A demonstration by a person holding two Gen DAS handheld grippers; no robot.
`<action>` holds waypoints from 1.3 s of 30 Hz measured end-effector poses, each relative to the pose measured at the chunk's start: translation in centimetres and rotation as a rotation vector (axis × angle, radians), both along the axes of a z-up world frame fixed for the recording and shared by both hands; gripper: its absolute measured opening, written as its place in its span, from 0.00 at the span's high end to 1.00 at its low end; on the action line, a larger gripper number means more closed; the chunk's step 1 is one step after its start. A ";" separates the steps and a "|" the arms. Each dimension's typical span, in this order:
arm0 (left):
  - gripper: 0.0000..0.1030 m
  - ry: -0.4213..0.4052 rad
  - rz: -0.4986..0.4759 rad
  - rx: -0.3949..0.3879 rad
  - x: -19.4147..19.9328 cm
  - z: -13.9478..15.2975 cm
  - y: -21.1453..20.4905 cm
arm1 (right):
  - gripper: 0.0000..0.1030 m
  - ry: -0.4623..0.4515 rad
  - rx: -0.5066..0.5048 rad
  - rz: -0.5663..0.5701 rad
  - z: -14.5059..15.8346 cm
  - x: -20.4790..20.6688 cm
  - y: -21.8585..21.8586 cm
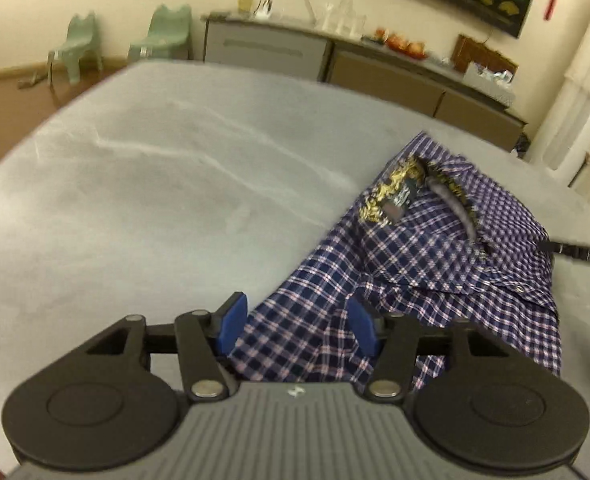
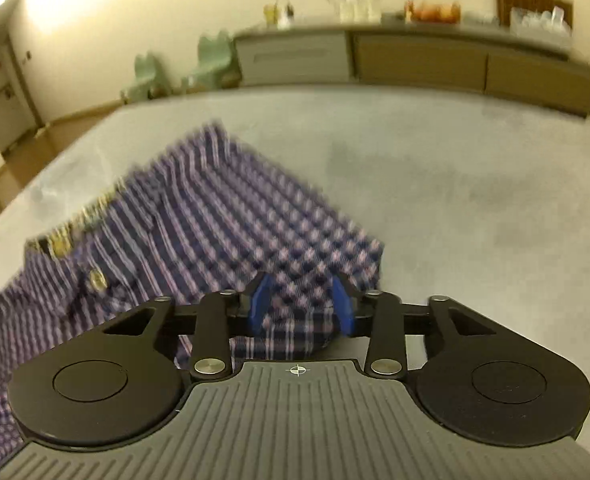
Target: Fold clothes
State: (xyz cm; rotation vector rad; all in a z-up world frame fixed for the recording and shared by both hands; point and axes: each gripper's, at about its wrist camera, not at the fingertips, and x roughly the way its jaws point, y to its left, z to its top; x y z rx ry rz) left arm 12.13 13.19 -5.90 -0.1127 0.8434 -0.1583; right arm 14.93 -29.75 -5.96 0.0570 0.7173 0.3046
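From my left wrist view, the left gripper (image 1: 297, 326) stands with its blue pads spread, the near edge of the checked shirt (image 1: 423, 264) lying between them, not pinched. The shirt sits bunched on the grey bed (image 1: 155, 184), collar toward the sideboard (image 1: 335, 60).

From my right wrist view, the right gripper (image 2: 301, 306) is likewise spread over the shirt's (image 2: 199, 216) blurred near corner, with the sideboard (image 2: 435, 60) beyond

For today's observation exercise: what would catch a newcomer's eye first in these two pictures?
The blue checked shirt stands out first, rumpled on the right side of the grey table. Next come the blue pads of the left gripper, spread wide over the shirt's near edge. The right gripper also stands open over the cloth.
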 end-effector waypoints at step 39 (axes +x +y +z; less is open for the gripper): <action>0.56 -0.091 -0.154 0.126 -2.3 -1.7 -5.6 | 0.53 -0.100 -0.140 0.109 -0.3 -7.3 5.0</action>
